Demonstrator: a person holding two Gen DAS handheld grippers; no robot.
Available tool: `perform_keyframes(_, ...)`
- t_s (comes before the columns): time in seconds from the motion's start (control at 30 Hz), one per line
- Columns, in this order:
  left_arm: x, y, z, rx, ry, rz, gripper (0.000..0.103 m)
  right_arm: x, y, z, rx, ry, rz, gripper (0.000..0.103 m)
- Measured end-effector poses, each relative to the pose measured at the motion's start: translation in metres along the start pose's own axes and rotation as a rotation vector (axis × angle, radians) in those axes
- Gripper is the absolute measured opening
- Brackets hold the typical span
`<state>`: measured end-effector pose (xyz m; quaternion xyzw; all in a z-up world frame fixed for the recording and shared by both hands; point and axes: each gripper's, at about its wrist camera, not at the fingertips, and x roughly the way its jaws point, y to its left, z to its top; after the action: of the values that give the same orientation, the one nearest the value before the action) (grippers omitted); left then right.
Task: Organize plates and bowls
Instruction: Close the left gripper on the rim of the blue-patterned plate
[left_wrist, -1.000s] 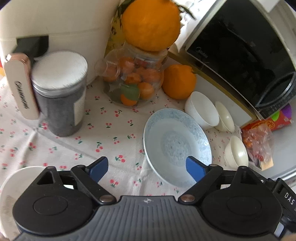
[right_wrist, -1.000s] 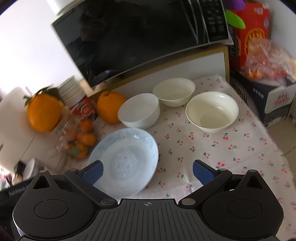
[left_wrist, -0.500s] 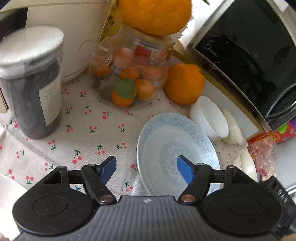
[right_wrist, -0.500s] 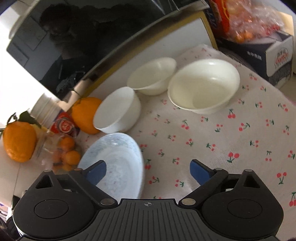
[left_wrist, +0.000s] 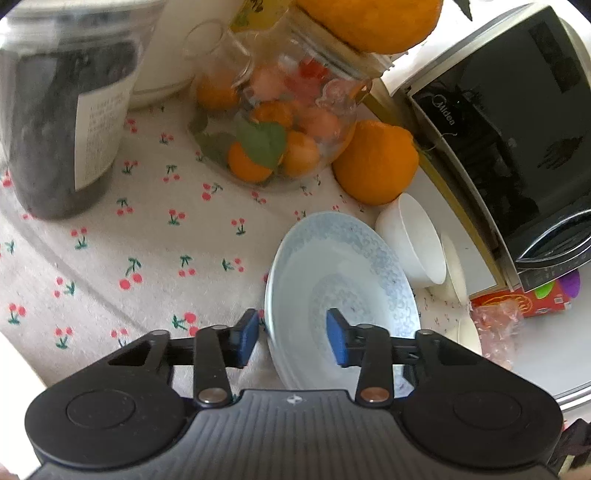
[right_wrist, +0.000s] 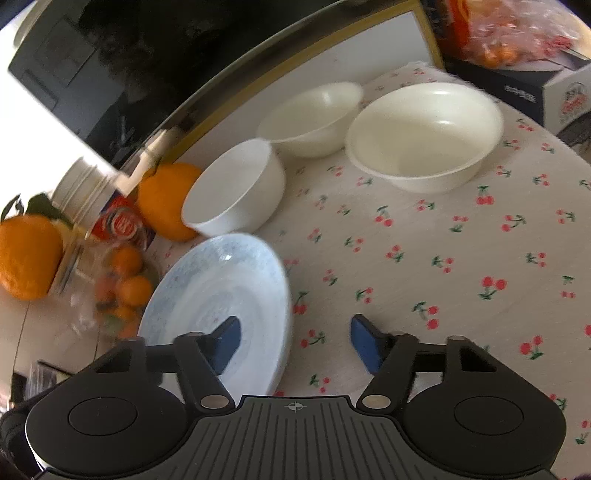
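With both grippers' jaws just closing astride opposite rims of the blue plate (left_wrist: 343, 291), pads not yet pressing, left gripper (left_wrist: 291, 341) and right gripper (right_wrist: 295, 343) should pinch evenly before lifting level from the worktop (right_wrist: 461, 258).

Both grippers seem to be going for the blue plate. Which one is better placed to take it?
Left, probably. The left gripper straddles the blue plate rim with a narrow gap, jaws just closing. The right gripper also straddles the rim, jaws closing too, but stands much wider.
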<state>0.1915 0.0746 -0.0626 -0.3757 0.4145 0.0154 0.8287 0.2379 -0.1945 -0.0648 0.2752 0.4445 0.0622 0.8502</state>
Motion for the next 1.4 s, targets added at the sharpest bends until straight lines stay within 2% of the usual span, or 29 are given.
perform_keyframes(0.07,0.001,0.001,0.0,-0.006,0.004,-0.005,0.026,0.001,0.002,-0.002,-0.01,0.0,-0.002,0.054)
perform_keyframes(0.13,0.001,0.003,-0.001,-0.012,0.009,-0.007,0.023,0.003,0.002,-0.002,-0.005,0.009,0.01,0.045)
perform_keyframes(0.33,0.001,0.003,0.0,0.01,0.01,0.003,0.018,0.007,0.0,-0.005,0.01,0.031,0.035,0.024)
perform_keyframes(0.4,0.001,0.002,-0.001,0.021,0.01,0.007,0.017,0.009,0.002,-0.006,0.006,0.044,0.048,0.02)
perform_keyframes(0.6,0.002,-0.006,-0.003,0.101,0.006,0.037,0.014,0.008,0.005,-0.006,-0.017,0.042,0.034,0.017)
perform_keyframes(0.83,-0.002,-0.017,-0.004,0.172,0.012,0.026,0.014,-0.007,0.011,-0.005,-0.056,0.016,0.028,0.017)
perform_keyframes(0.97,-0.002,-0.015,-0.004,0.158,0.041,-0.004,0.015,-0.016,0.009,-0.005,-0.058,0.022,0.022,0.017)
perform_keyframes(1.4,-0.001,-0.032,-0.021,0.263,0.112,-0.021,0.015,-0.044,-0.004,-0.011,-0.096,0.057,-0.026,0.018)
